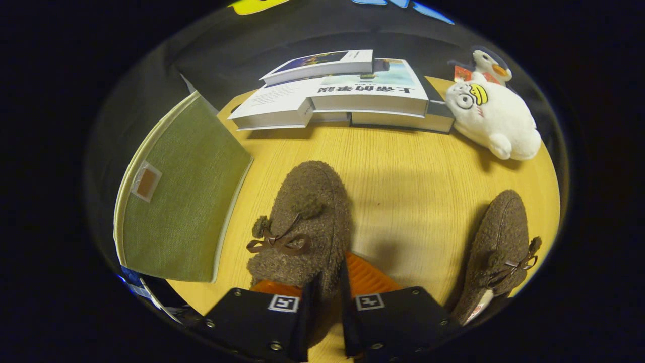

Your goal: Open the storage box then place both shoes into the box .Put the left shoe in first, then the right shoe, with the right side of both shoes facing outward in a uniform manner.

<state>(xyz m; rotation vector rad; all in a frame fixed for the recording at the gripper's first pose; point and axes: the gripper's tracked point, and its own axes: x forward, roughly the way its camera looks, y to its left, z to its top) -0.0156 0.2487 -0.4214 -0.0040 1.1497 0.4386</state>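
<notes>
On the pale wooden tabletop [403,171] two fuzzy brown slippers with small bows lie well apart. The nearer slipper [302,227] points away from the gripper [326,292], and its heel end sits between the two fingers, which stand close together with only a narrow gap; they seem to pinch the slipper's rear edge, though the contact itself is hidden behind the finger bodies. The second slipper [501,242] lies off to the right of the fingers, toe pointing away, its heel cut off by the curve of the view. Left of the held slipper stands the green fabric storage box [181,212], showing a flat woven face with a small tab; whether that face is a lid or a side is hard to make out, and its lower corner is cut off. Beyond the slippers a stack of books [347,96] lies across the far side of the table, and just right of them rests a white plush toy [494,118], with a smaller plush figure [488,64] behind it.
</notes>
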